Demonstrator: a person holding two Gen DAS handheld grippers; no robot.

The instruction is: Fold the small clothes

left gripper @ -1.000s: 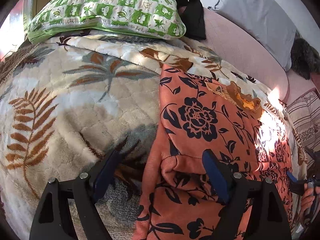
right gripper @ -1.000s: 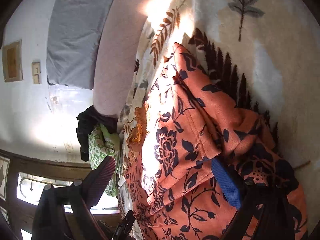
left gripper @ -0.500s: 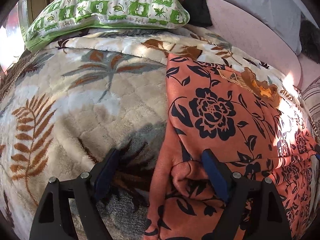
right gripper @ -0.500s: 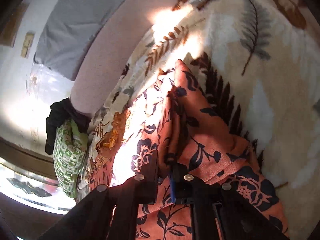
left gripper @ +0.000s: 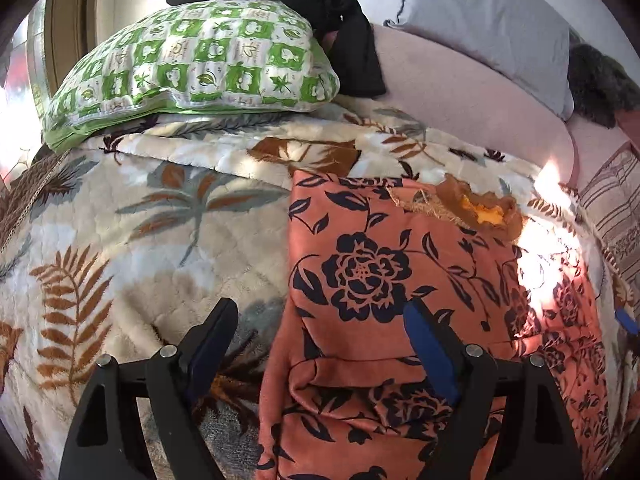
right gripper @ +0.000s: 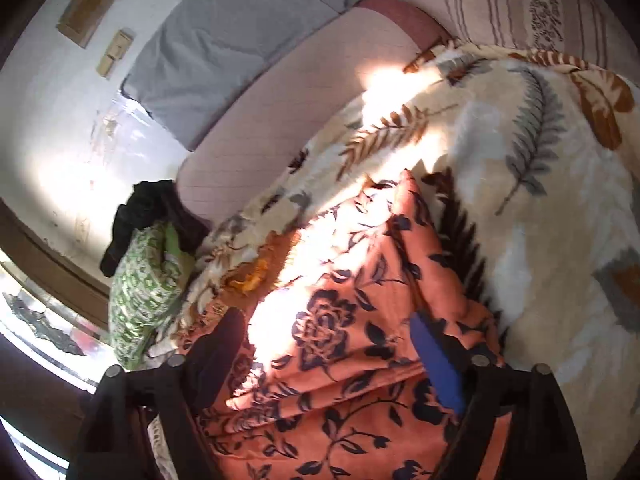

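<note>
While both grippers hang released, the left gripper (left gripper: 320, 332) and right gripper (right gripper: 332, 344) each straddling an edge of the orange floral garment (left gripper: 392, 280), which lies flat on the plush blanket (left gripper: 160, 240) ahead of them, a closing pinch may catch blanket pile too, or grab one layer only, so the fold drags askew.

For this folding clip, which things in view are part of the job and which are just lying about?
Part of the job:
- orange floral garment
- left gripper, open
- right gripper, open

Lying about:
- leaf-print blanket under the garment
- green checked pillow
- black cloth
- grey pillow
- striped cushion
</note>
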